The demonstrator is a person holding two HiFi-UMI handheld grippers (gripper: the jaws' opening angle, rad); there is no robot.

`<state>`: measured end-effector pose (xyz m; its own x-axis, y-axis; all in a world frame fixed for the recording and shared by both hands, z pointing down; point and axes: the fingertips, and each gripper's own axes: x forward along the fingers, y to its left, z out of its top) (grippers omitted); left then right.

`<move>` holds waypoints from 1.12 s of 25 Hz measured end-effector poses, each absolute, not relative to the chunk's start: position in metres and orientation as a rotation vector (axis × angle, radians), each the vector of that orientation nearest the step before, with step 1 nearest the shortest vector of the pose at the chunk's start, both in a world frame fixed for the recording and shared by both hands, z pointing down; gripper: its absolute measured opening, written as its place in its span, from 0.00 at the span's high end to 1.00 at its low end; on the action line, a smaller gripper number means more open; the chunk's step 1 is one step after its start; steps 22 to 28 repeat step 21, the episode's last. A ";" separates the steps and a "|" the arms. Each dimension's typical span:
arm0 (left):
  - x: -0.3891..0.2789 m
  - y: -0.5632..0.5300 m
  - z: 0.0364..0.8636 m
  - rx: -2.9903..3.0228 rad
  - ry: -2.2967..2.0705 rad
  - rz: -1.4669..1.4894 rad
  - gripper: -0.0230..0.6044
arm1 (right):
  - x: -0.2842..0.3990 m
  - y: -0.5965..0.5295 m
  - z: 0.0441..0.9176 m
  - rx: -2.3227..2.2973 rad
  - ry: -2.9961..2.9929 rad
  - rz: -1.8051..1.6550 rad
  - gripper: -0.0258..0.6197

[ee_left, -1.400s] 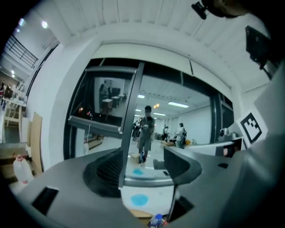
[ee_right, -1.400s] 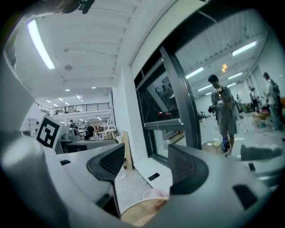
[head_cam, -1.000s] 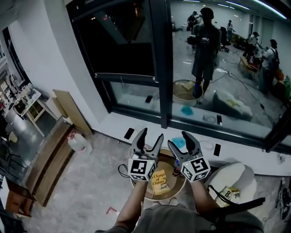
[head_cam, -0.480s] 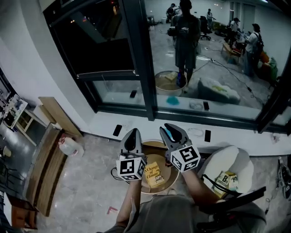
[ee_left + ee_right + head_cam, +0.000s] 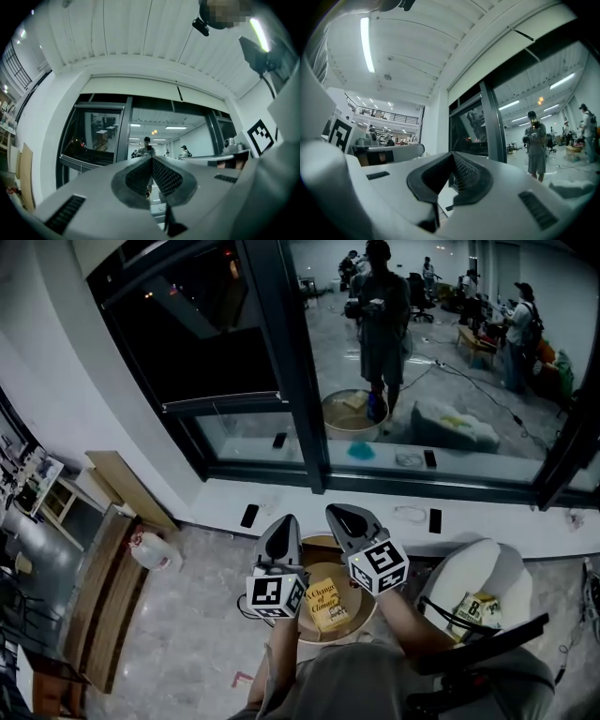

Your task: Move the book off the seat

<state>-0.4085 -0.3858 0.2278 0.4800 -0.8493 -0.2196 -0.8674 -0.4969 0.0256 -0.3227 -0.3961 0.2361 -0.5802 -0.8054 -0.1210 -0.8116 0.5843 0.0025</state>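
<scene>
The book (image 5: 325,604) (thin, stiff, likely light) lies flat on the seat (image 5: 366,610); its 3 o'clock edge looks easiest to pinch. The left gripper (image 5: 282,524) and right gripper (image 5: 339,514) are clenched on nothing.

Seat (image 5: 368,608) largely hidden behind book (image 5: 328,604), left gripper (image 5: 285,521), right gripper (image 5: 336,511).

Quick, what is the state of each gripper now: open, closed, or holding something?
Left gripper: closed, holding nothing.
Right gripper: closed, holding nothing.
</scene>
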 end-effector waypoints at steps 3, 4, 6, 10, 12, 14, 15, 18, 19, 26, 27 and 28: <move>-0.409 -0.383 0.225 -2.649 1.491 0.349 0.95 | -0.328 -0.396 0.234 -1.355 2.701 0.075 0.94; -0.410 -0.382 0.225 -2.655 1.481 0.357 0.95 | -0.330 -0.395 0.234 -1.344 2.701 0.071 0.94; -0.411 -0.379 0.225 -2.662 1.471 0.375 0.95 | -0.336 -0.393 0.233 -1.316 2.706 0.067 0.94; -0.425 -0.373 0.231 -2.674 1.480 0.433 0.95 | -0.357 -0.385 0.237 -1.245 2.726 0.072 0.94; -0.434 -0.371 0.235 -2.677 1.495 0.464 0.95 | -0.367 -0.382 0.243 -1.220 2.740 0.062 0.94; -0.441 -0.370 0.240 -2.673 1.516 0.478 0.95 | -0.374 -0.380 0.249 -1.205 2.752 0.046 0.94; -0.445 -0.369 0.242 -2.671 1.525 0.481 0.95 | -0.377 -0.379 0.251 -1.200 2.755 0.039 0.94; -0.451 -0.369 0.246 -2.670 1.539 0.476 0.95 | -0.381 -0.379 0.252 -1.202 2.747 0.031 0.94; -0.453 -0.370 0.247 -2.670 1.539 0.468 0.95 | -0.381 -0.380 0.252 -1.207 2.743 0.029 0.94; -0.455 -0.372 0.250 -2.670 1.540 0.449 0.95 | -0.382 -0.380 0.253 -1.219 2.733 0.022 0.94; -0.455 -0.372 0.250 -2.670 1.540 0.449 0.95 | -0.382 -0.380 0.253 -1.219 2.733 0.022 0.94; -0.455 -0.372 0.250 -2.670 1.540 0.449 0.95 | -0.382 -0.380 0.253 -1.219 2.733 0.022 0.94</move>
